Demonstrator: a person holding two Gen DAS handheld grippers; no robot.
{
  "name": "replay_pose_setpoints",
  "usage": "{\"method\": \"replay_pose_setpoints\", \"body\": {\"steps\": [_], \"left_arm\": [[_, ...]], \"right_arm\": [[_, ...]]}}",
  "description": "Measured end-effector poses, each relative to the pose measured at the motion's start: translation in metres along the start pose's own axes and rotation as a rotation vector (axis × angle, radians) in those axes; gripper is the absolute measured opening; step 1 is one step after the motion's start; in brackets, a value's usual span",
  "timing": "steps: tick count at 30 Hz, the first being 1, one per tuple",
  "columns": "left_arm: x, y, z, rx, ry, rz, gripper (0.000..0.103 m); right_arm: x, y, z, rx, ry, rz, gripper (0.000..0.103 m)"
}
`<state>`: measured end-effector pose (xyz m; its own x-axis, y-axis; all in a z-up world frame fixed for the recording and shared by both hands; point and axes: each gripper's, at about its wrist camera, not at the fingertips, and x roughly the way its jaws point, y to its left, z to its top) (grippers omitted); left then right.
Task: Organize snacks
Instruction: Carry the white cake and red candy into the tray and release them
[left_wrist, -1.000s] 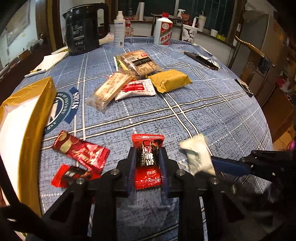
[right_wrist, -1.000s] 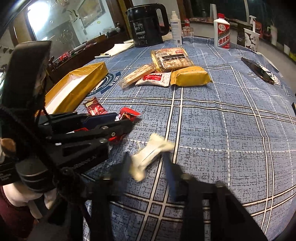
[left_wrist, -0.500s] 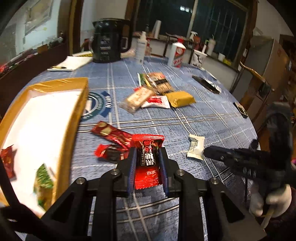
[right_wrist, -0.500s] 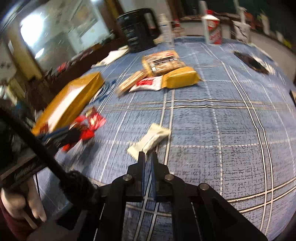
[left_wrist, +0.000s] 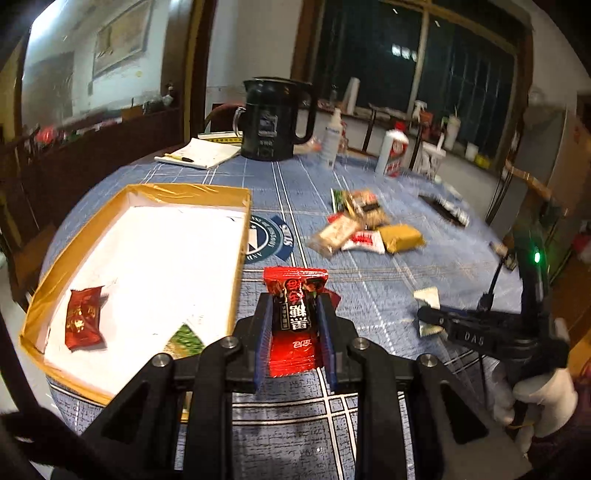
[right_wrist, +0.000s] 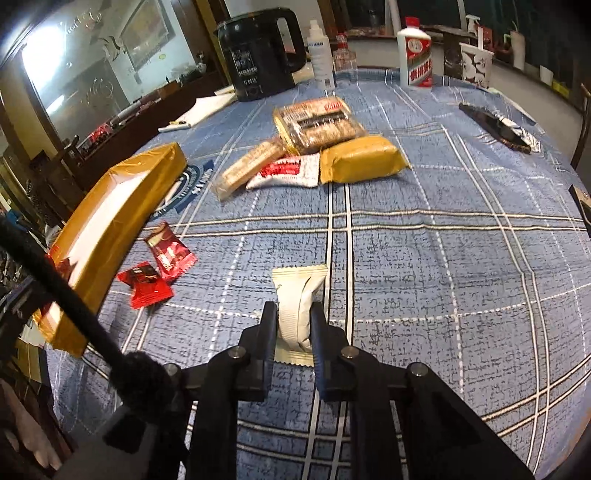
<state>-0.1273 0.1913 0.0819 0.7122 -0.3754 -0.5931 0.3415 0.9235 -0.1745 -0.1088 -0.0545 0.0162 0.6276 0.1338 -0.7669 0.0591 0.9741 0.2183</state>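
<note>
The left claw (left_wrist: 293, 325) is clamped on a red packet (left_wrist: 295, 317), held above the counter (left_wrist: 369, 295) just off the near right corner of the gold box (left_wrist: 236, 280). The box sits at about 9 o'clock from that claw, and inside it lie a red sweet (left_wrist: 83, 317) and a green packet (left_wrist: 183, 338) near the front wall.

The right claw (right_wrist: 293, 325) has a white packet (right_wrist: 297, 306) between its pads; the jaws are opening slightly, yet the pads press the packet's sides. The packet lies on the blue checked cloth, its far end pointing to 12 o'clock. In the left view the same claw (left_wrist: 428, 317) shows at 3 o'clock, carried by a white-gloved hand (left_wrist: 543, 398).

Two loose red sweets (right_wrist: 162, 266) rest on the cloth at 10 o'clock from the right claw, beside the box (right_wrist: 122, 206). A pile of larger snacks (right_wrist: 314, 147) lies at 12 o'clock, with a black kettle (right_wrist: 258, 55) behind it.
</note>
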Motion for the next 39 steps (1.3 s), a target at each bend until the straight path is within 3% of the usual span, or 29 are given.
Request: {"method": "replay_pose_setpoints", "body": {"steps": [5,9,16,23,30,39], "left_arm": [[-0.017,0.031,0.004,-0.086,-0.036,-0.02,0.026],[-0.022,0.047,0.005,-0.103,-0.05,0.023,0.026],[-0.016,0.087,0.011,-0.139,-0.039,0.121,0.026],[0.01,0.137,0.019,-0.215,0.01,0.179,0.026],[0.022,0.153,0.011,-0.247,0.049,0.18,0.026],[0.016,0.162,0.007,-0.265,0.042,0.185,0.026]], "right_arm": [[-0.021,0.009,0.002,-0.02,-0.048,0.034,0.016],[-0.032,0.033,0.008,-0.071,-0.077,0.099,0.016],[-0.025,0.107,0.024,-0.186,-0.044,0.253,0.016],[0.013,0.195,0.045,-0.295,0.006,0.393,0.016],[0.067,0.235,0.05,-0.327,0.086,0.374,0.016],[0.088,0.248,0.045,-0.344,0.118,0.346,0.016]]}}
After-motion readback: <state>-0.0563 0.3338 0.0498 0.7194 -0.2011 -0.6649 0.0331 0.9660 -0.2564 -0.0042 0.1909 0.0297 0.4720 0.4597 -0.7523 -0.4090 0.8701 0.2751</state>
